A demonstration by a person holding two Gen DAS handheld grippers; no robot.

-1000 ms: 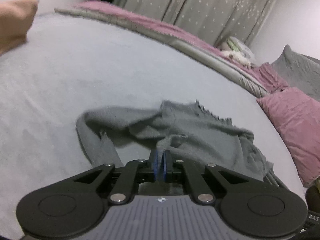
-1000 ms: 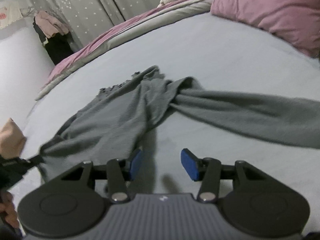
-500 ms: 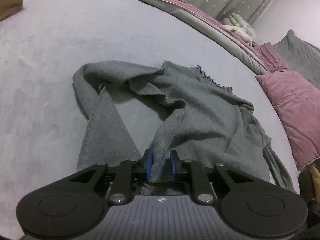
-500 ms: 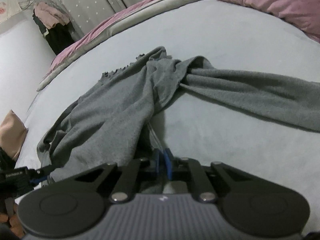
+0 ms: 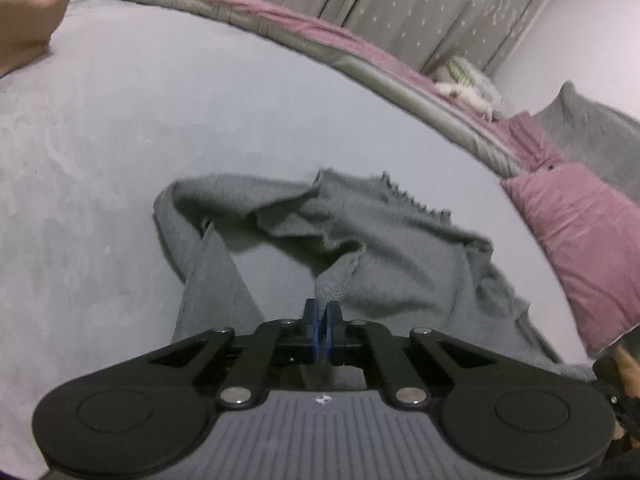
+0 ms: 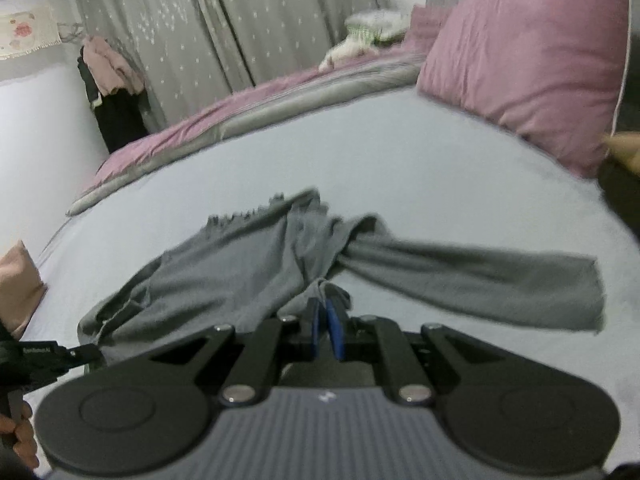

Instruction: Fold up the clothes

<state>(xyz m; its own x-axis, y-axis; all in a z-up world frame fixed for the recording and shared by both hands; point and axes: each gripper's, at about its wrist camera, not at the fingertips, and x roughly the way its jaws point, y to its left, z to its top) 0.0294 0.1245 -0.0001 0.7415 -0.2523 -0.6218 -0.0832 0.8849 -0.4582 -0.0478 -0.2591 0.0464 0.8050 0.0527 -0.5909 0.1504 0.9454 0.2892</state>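
Grey knitwear, a long-sleeved top (image 5: 384, 248), lies crumpled near the middle of the pale bed (image 5: 200, 128), its frilled neckline toward the far side and one sleeve (image 6: 480, 280) trailing out flat to the right. Both tools are clamped on it: the left tool (image 5: 322, 312) has its blue pads closed on a raised peak of the hem edge, and the right tool (image 6: 326, 320) is pinched together on a bunched fold on the near side of the body. In the right wrist view the left tool (image 6: 76, 354) shows at the far left edge of the garment, so the two grips sit well apart along the near edge.

The step in hand looks like spreading the top flat before any fold is made. To do it well, the two grips should pull away from each other along the hem until the fabric between them goes taut, then lift only enough to let the body hang free of the bed and shake out the creases at the middle. Dragging it low would likely roll the other sleeve (image 5: 208, 280) under the body, since that sleeve already loops back on itself at the left. The knit looks soft and stretchy, so a slow, even pull should suit it better than a snatch. Laying it down far edge first, neckline toward the pink pillow (image 6: 528, 60) side or square to the bed edge, would leave both sleeves reachable.
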